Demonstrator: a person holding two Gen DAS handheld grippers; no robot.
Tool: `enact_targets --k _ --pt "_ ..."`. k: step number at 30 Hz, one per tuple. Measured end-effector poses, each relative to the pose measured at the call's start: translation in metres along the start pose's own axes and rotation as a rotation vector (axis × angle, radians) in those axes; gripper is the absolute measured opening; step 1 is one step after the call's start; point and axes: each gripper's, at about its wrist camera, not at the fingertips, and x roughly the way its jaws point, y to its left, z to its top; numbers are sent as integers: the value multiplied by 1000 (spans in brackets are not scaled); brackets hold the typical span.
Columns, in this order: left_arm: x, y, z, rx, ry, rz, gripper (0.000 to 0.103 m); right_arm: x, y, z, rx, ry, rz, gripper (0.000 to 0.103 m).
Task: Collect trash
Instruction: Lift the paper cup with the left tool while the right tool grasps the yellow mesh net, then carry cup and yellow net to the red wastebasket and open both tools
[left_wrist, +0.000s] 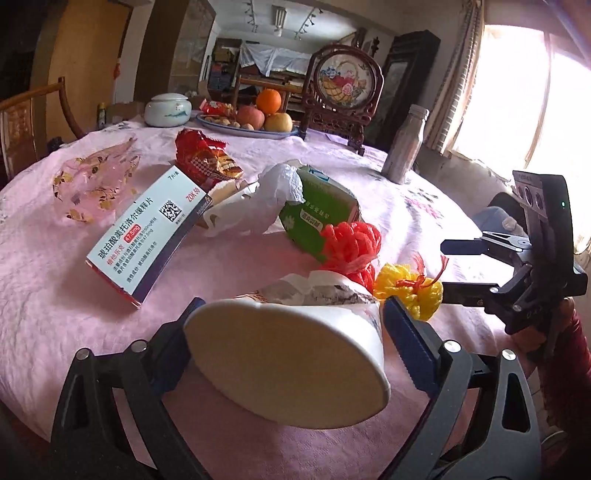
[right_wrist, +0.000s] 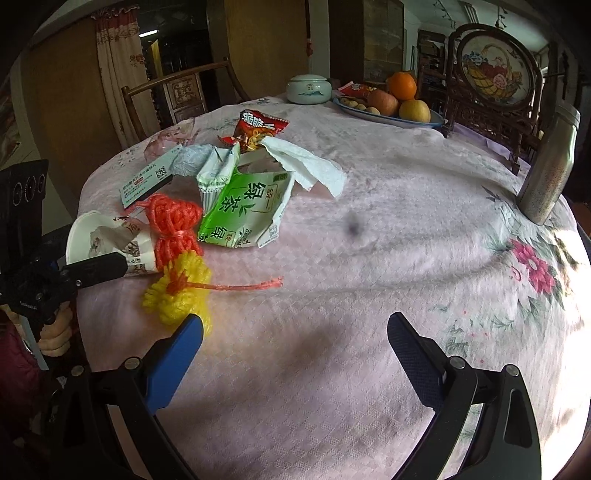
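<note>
Now the left gripper straddles the tipped paper cup just beside the yellow mesh bundle, its jaws not plainly gripping, while the right gripper hangs spread and empty; next, squeeze gently and lift.

A pink-clothed table bears a medicine box, green tea packet, steel bottle and fruit plate.

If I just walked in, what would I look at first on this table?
Probably the big white paper cup lying on its side between the left gripper's blue fingers. Next, the bright orange mesh bundle and yellow mesh bundle right beside it, then the green tea packet in the litter heap behind them.
</note>
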Motion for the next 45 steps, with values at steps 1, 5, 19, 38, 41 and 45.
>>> enact_targets --k 1,5,19,38,41,45 --pt "-6 0 0 -11 -17 1 89 -4 5 0 -22 -21 6 98" --pt "-30 -6 1 3 -80 31 89 -18 28 -2 -78 -96 52 98" --pt "-73 19 -23 -84 -138 94 89 14 52 6 -1 37 51 30" --pt "-242 141 -130 -335 -185 523 89 -29 164 22 -67 -118 322 31" --pt "-252 169 -161 -422 -162 552 89 -18 199 31 -114 -96 368 31" --pt "-251 201 -193 -517 -123 583 92 3 247 42 -179 -51 419 31"
